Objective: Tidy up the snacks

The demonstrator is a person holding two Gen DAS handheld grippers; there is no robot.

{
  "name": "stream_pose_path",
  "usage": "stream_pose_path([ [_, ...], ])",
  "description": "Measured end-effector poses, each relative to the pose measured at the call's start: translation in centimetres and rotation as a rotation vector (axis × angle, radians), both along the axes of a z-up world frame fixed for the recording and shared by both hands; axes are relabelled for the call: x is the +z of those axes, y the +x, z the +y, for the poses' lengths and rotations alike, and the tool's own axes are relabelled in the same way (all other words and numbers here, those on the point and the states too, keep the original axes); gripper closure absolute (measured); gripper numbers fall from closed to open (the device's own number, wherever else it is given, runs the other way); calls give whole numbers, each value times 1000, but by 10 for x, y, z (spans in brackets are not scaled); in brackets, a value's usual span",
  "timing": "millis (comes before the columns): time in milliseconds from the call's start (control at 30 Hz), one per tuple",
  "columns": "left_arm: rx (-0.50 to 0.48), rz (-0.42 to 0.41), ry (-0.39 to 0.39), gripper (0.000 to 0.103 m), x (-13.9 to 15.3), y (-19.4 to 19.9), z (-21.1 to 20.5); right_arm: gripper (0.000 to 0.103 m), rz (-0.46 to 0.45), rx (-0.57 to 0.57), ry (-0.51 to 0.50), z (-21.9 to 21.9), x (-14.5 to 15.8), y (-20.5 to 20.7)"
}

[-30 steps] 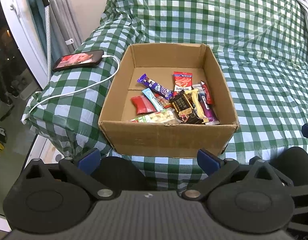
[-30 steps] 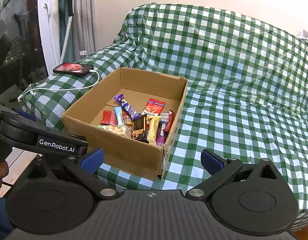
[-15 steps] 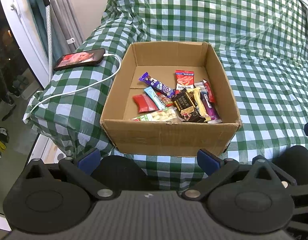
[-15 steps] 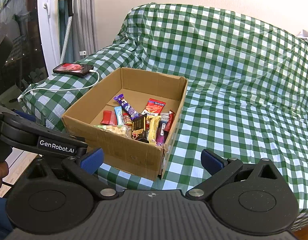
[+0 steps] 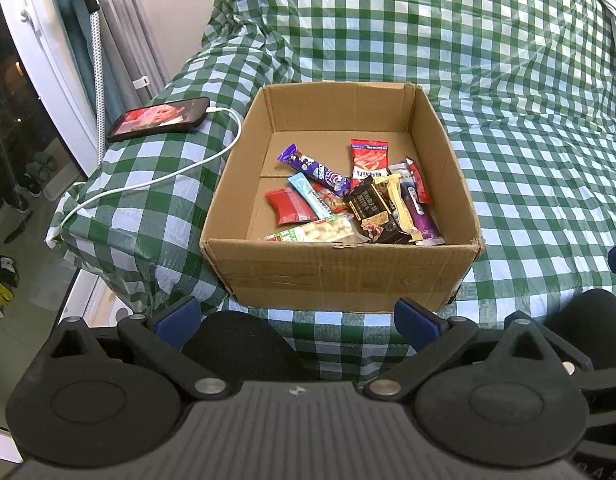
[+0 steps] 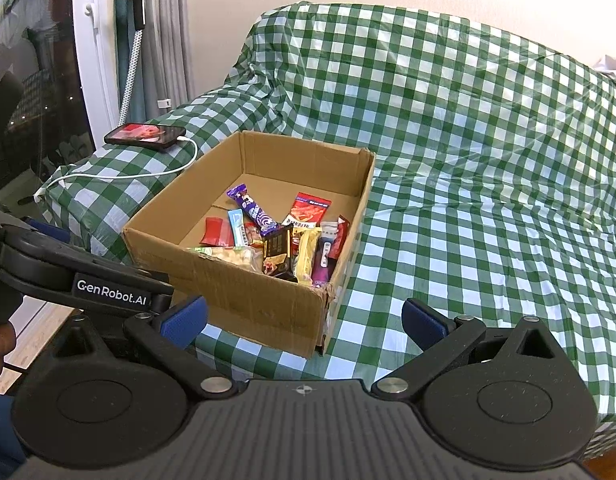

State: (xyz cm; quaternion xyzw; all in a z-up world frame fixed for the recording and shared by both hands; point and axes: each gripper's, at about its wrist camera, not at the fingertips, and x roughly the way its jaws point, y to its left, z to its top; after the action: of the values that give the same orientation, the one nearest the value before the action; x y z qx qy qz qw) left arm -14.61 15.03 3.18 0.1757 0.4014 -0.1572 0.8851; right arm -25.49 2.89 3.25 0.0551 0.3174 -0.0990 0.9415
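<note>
The snacks lie heaped in the cardboard box at the sofa's left end; both the left gripper and right gripper hang spread and empty before it; sorted or awaiting sorting, I cannot say.

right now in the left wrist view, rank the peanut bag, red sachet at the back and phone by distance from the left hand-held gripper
1. peanut bag, by the box's near wall, closest to the left hand-held gripper.
2. red sachet, toward the box's back.
3. phone, outside the box, far left.

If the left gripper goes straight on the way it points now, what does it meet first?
Most likely the near wall of the cardboard box, which fills the gap ahead of the open left gripper. Depth is unclear; the snacks lie beyond that wall.
</note>
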Motion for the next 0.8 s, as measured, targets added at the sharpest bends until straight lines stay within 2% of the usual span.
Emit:
stream_pose_path([
  [800, -3, 7, 6, 0, -4, 1, 1, 1, 3, 0, 1, 1, -3, 1],
])
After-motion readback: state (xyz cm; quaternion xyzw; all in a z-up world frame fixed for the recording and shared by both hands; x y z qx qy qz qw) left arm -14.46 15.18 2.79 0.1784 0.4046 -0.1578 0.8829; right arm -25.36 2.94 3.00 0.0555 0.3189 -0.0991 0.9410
